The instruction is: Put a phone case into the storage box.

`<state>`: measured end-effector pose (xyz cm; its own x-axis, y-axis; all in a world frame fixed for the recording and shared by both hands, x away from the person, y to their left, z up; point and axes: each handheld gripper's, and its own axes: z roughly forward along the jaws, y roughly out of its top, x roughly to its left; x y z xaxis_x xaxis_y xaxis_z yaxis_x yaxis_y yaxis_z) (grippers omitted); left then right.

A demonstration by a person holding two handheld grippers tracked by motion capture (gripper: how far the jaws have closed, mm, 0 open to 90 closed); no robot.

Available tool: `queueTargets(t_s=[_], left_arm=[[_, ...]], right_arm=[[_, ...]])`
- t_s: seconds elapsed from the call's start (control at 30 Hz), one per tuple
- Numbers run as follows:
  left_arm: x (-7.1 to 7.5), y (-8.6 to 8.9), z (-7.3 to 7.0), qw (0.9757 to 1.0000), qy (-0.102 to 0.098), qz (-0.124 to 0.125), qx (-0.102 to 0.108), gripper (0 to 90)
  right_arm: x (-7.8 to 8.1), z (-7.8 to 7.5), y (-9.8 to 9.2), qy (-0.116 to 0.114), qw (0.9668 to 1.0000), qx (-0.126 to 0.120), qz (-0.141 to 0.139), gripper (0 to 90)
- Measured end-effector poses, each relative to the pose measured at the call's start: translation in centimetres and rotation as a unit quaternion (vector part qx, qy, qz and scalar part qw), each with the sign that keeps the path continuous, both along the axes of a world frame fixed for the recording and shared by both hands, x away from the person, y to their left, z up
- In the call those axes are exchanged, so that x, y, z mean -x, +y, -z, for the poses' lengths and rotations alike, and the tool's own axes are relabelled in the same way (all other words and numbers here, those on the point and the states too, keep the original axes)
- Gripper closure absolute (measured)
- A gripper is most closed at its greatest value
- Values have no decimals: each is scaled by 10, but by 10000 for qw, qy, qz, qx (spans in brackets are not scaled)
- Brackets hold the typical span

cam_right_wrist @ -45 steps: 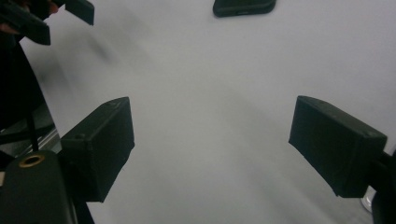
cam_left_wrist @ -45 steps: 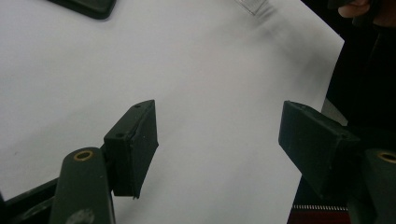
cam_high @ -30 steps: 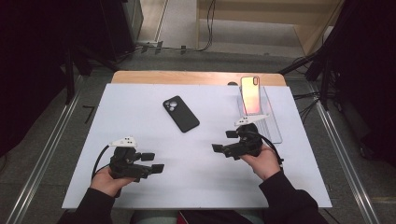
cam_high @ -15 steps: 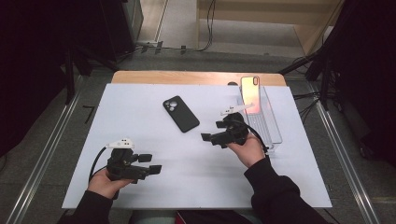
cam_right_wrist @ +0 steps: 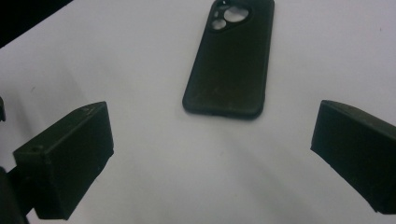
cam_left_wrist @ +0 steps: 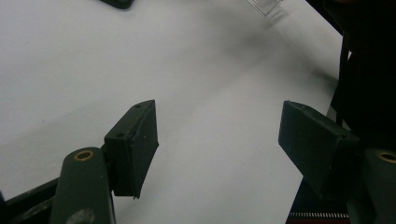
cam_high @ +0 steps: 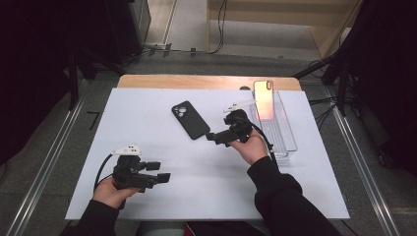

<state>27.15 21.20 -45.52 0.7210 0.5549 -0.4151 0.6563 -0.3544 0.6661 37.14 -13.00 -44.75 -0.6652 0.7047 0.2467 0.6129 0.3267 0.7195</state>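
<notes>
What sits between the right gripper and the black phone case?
Nothing visible. The right gripper has its jaws wide open, just opened further, nothing between them, aimed at the black phone case. Bare white table sheet lies between them. The phone in the clear holder is on its far side.

1. Black phone case (cam_high: 190,119): one, lying flat just ahead of the right gripper's (cam_high: 212,137) open jaws.
2. Phone (cam_high: 264,99): one, glossy pinkish back, standing in the holder behind the right gripper.
3. Clear plastic holder (cam_high: 282,140): one, just beside the right gripper on its far side from the case.
4. White mat (cam_high: 147,115): one, under both grippers.
5. Grippers: two; left gripper (cam_high: 160,171) near the mat's front edge, well apart from the right.
</notes>
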Motion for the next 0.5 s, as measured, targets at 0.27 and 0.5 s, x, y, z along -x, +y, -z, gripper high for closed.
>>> queueTargets(t_s=[0.27, 0.5], left_arm=[[0, 0, 0, 10000, -6, 7, -13, 285], [0, 0, 0, 10000, -18, 4, -34, 285]], right_arm=[[-20, -5, 16, 128, 9998, 74, 128, 0], [-34, -2, 28, 191, 9995, 84, 231, 0]])
